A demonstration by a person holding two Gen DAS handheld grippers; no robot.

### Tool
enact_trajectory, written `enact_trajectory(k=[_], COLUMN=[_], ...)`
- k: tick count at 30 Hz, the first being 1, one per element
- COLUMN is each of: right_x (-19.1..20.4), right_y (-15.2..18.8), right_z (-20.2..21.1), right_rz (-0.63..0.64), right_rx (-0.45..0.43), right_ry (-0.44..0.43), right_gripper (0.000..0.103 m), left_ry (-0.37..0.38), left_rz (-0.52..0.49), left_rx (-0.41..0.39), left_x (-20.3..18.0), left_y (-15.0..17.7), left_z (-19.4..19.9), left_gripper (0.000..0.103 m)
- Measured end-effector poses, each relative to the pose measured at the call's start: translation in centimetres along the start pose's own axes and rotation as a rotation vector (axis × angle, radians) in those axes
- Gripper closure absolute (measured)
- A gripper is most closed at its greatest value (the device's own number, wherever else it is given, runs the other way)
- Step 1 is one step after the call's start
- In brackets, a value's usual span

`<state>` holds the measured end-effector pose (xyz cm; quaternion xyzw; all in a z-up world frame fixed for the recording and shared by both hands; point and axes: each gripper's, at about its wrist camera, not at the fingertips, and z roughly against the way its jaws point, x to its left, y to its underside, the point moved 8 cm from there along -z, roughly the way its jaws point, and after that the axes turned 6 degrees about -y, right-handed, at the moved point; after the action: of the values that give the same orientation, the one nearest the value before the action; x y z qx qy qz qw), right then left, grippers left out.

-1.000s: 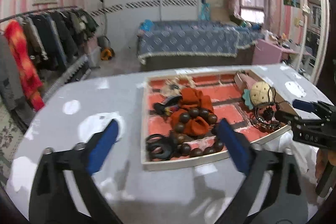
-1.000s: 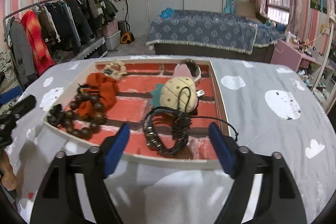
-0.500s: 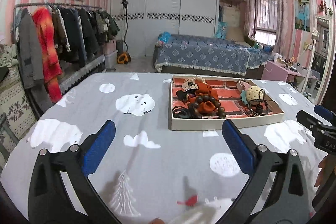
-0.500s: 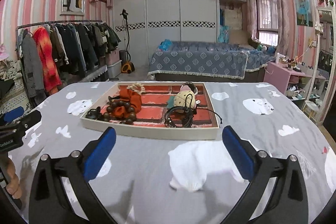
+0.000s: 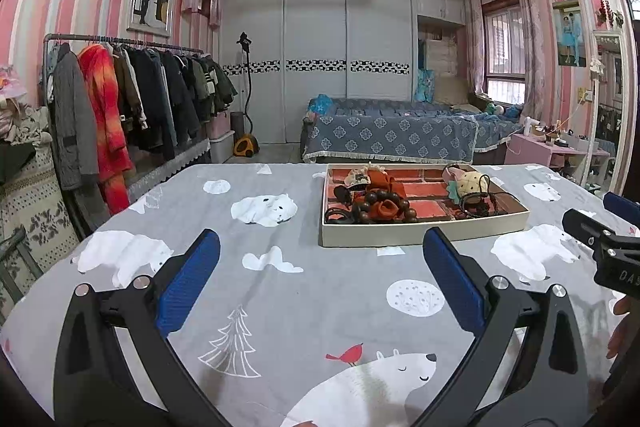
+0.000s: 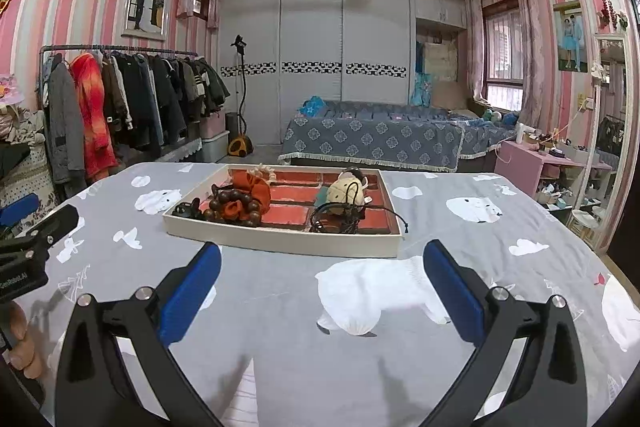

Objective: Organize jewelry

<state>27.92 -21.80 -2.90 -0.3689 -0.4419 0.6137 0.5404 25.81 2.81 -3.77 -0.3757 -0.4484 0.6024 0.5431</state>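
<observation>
Jaws of both the left gripper (image 5: 320,277) and right gripper (image 6: 322,281) are spread wide, nothing held. Both have been pulled back from the jewelry tray (image 5: 420,237).

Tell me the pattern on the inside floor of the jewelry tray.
A red brick pattern with dark mortar lines lines the tray; the right wrist view shows it best.

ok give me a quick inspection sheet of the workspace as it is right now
surface: table under grey polar-bear cloth, flat.
job's things: white tray holding brown bead bracelet, orange scrunchie, dark corded pieces, round cream plush piece.
clutter: nothing seen outside the tray.
grippers: left gripper open, empty; right gripper open, empty; both short of the tray.
cables: nothing seen.
surroundings: clothes rack, bed.
</observation>
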Motion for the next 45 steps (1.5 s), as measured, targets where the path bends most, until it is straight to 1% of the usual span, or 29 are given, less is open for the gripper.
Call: enact_trajectory(k=[5, 10, 14, 18, 21, 27, 45], right_x=[0.1, -0.2, -0.4, -0.6, -0.7, -0.5, 0.0], right_y=[1.1, 1.3, 1.4, 1.2, 1.1, 0.9, 0.7], right_z=[-0.1, 0.1, 0.3, 0.8, 1.0, 1.3, 1.7], right_rz=[-0.006, -0.022, -0.030, -0.036, -0.039, -0.030, 0.000], right_rx=[-0.001, -0.010, -0.016, -0.035, -0.047, -0.060, -0.071], right_ry=[-0.003, 0.001, 0.007, 0.015, 0.024, 0.035, 0.053], right_gripper=[0.004, 0.004, 0.004, 0.004, 0.004, 0.004, 0.004], left_ry=[-0.003, 0.011, 0.016, 0.004, -0.007, -0.014, -0.023], left_rz=[-0.038, -0.074, -0.065, -0.042, -0.043, -0.046, -0.039], left_rx=[-0.015, -0.019, -0.010, 0.007, 0.014, -0.006, -0.020], left_x=[-0.5, -1.3, -1.1, -0.6, -0.6, -0.6, -0.3], left_y=[0.8, 1.2, 1.3, 1.5, 1.5, 1.3, 1.3], left_z=[-0.2, -0.2, -0.3, -0.7, -0.7, -0.6, -0.3], left_gripper=[0.005, 0.005, 0.005, 0.005, 0.005, 0.005, 0.005])
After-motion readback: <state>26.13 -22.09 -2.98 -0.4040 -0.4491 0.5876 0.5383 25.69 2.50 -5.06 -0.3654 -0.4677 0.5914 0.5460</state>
